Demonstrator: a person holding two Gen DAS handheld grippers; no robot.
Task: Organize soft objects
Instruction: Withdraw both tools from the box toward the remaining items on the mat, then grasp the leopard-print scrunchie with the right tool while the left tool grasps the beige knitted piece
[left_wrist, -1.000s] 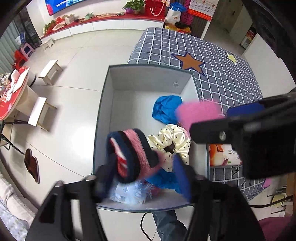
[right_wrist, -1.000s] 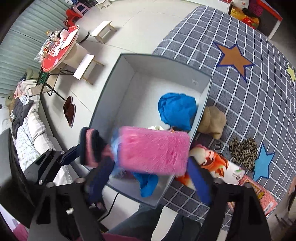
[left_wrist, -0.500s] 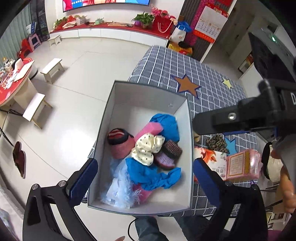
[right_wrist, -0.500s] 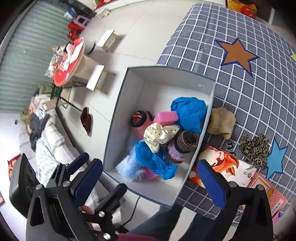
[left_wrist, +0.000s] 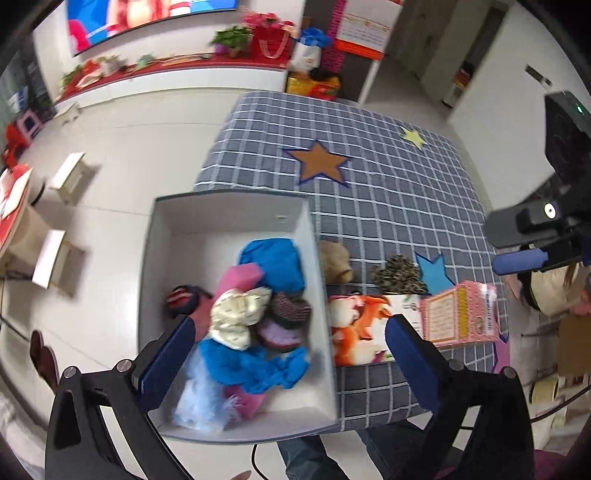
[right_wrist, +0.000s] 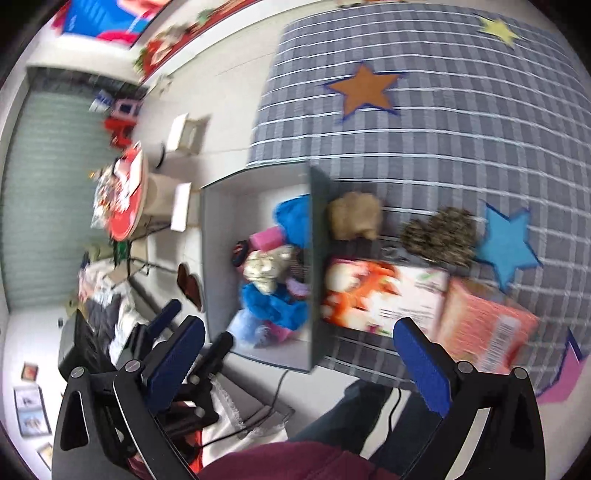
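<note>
A grey box (left_wrist: 221, 218) with white inner walls stands at the left edge of the checked table. It holds a blue cloth (left_wrist: 275, 258), a pink fluffy block (left_wrist: 240, 277), a cream dotted scrunchie (left_wrist: 240, 314), a red and navy striped piece (left_wrist: 181, 297) and several other soft things. My left gripper (left_wrist: 290, 325) hangs open above the box's near half, nothing between its fingers. My right gripper (right_wrist: 299, 325) is open and empty too, above the box's right wall (right_wrist: 317, 258). A tan soft piece (right_wrist: 354, 218) and a leopard scrunchie (right_wrist: 439, 236) lie on the cloth beside the box.
A fox-printed packet (left_wrist: 362, 325) and a pink carton (left_wrist: 461, 317) lie right of the box near the table's front edge. The checked cloth (left_wrist: 388, 177) with star patches stretches behind. A person's legs (right_wrist: 332, 417) are below the table edge. White stools (left_wrist: 55, 258) stand on the floor at left.
Both grippers let go and opened wide: the striped piece and the pink block now lie in the box. Both hands rose and drew back; the right one swung rightward toward the table.
</note>
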